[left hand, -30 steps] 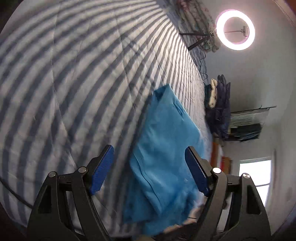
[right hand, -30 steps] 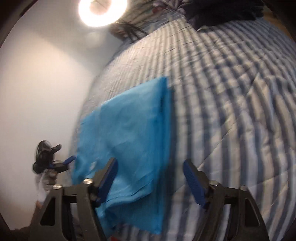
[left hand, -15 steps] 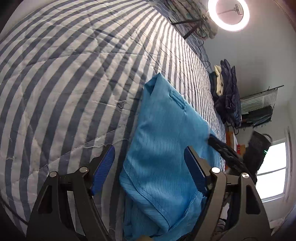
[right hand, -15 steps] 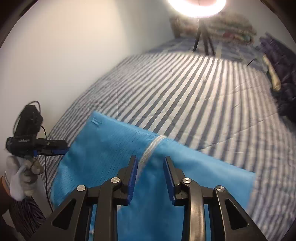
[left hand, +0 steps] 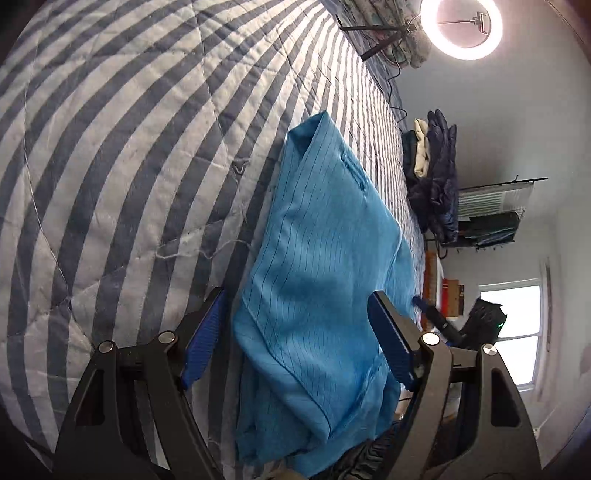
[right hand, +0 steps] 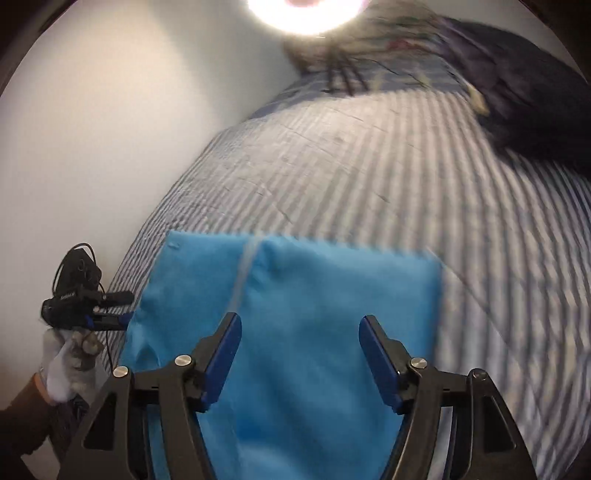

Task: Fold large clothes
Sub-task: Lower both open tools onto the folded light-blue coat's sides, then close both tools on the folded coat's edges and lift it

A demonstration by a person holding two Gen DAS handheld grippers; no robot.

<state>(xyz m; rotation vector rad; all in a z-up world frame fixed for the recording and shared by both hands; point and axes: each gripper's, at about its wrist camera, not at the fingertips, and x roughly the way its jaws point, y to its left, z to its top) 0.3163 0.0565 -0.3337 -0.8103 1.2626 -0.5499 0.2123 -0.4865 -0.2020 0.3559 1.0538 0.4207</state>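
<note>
1. You have one blue garment (left hand: 325,280) in front of you, and it lies on one striped quilt (left hand: 129,166) that covers the bed.
2. You hold two grippers. Your left gripper (left hand: 295,332) is spread wide and grasps nothing; its two blue pads stand on either side of the near end of the garment, above the cloth.
3. Your right gripper (right hand: 300,354) is also released, with both fingers apart and nothing between them; the garment (right hand: 295,295) fills the space under it.
4. In the right wrist view you see your left hand (right hand: 70,354) in a white glove, with its gripper beside the left edge of the garment.
5. The garment is thin, smooth cloth with fine dark lines that run along its length. It is folded to a long rectangle with several layers, and the near layers hang over the edge of the bed.
6. One pale strip (right hand: 243,273) runs down the garment in the right wrist view; it is blurred, so you cannot tell what it is.
7. The quilt is soft and stitched in diamond shapes, with grey-blue and white stripes.
8. One round ring light (left hand: 461,29) shines at the far end of the bed, on a tripod.
9. One pile of dark clothes (left hand: 432,173) lies at the far right side of the bed, well apart from the garment.
10. One bright window (left hand: 517,332) shows in the wall on the right.
</note>
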